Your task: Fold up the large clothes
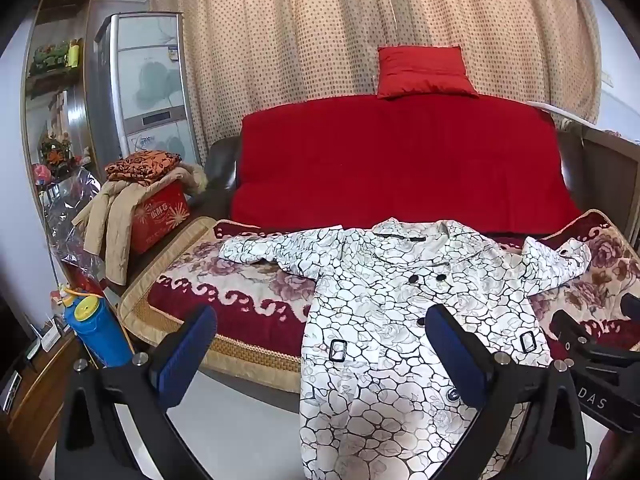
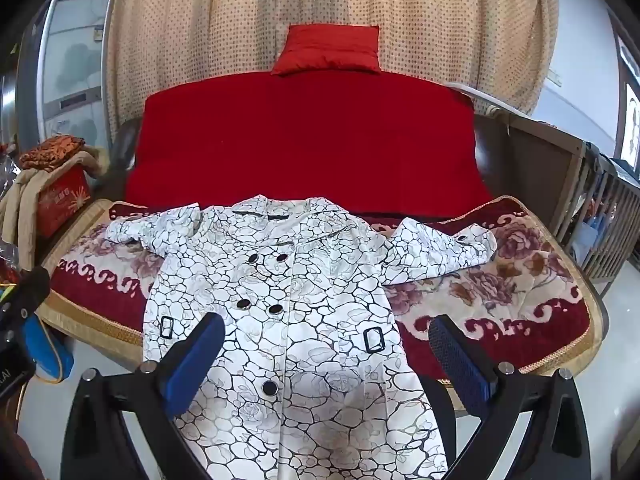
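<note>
Blue ribbed pads line the black fingers of my left hand-held gripper (image 1: pixel 320 352), held with its jaws spread fully apart and nothing between them; it hovers above the lower left front of the coat (image 1: pixel 400 320). My right hand-held gripper (image 2: pixel 328 352) is likewise released — jaws wide, empty — and hangs over the coat's lower right front, its left finger over the cloth, its right finger over the blanket (image 2: pixel 500 292).

The coat, white with a black crackle print and faint roses, lies face up and buttoned, its hem hanging over the near edge of the bed toward me. Two black belt buckles sit at the waist, one on each side, with paired dark buttons (image 2: pixel 260 306) between them and above. Both sleeves are spread outward, bent and rumpled on the maroon floral blanket.

Beyond the collar a red cover (image 1: pixel 400 168) drapes a dark sofa, and a red cushion (image 1: pixel 424 72) rests on top against a dotted beige curtain (image 1: pixel 320 32). At far left — beside the bed — a red box (image 1: pixel 160 216) carries folded clothes, with a blue container (image 1: pixel 98 328) nearer.
</note>
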The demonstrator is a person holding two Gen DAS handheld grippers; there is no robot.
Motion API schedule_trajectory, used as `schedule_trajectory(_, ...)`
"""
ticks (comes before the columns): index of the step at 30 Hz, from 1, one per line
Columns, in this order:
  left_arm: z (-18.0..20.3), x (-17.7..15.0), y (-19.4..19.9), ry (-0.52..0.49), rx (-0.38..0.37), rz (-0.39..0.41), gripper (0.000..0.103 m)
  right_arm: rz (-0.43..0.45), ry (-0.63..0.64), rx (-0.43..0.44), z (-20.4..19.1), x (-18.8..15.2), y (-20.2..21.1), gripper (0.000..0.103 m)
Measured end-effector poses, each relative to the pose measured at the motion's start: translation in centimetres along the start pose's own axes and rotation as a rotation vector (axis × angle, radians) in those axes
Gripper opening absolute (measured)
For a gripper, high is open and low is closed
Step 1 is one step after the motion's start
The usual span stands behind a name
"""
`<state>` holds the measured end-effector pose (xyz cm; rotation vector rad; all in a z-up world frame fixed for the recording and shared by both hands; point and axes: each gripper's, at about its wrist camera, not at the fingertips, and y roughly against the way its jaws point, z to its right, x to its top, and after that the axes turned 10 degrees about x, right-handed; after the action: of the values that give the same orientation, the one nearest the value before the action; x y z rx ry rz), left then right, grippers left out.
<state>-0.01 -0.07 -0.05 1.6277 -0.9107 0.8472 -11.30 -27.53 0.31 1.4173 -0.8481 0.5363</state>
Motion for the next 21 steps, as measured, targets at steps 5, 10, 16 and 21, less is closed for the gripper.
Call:
schedule_trajectory(5, 0.26, -0.17, -0.14, -0.001, -0.002, -0.001, 0.103, -0.004, 0.006, 0.0, -0.14, -0.04, -0.03, 0.103)
schedule_trajectory(10, 0.17, -0.39, -0.36, 0.005, -0.006, -0.001, 0.103, -0.005, 0.009, -0.001, -0.22, -0.09, -0.03, 0.103)
schedule_trajectory(16, -0.06, -0.43, -0.48, 0.004, -0.009, 0.002, 0.103, -0.005, 0.008, 0.0, -0.23, -0.09, -0.03, 0.103)
schedule_trajectory(21, 0.11, -0.47, -0.46, 0.004, -0.009, 0.005, 0.103, -0.006, 0.006, 0.001, -0.21, -0.07, -0.03, 0.103)
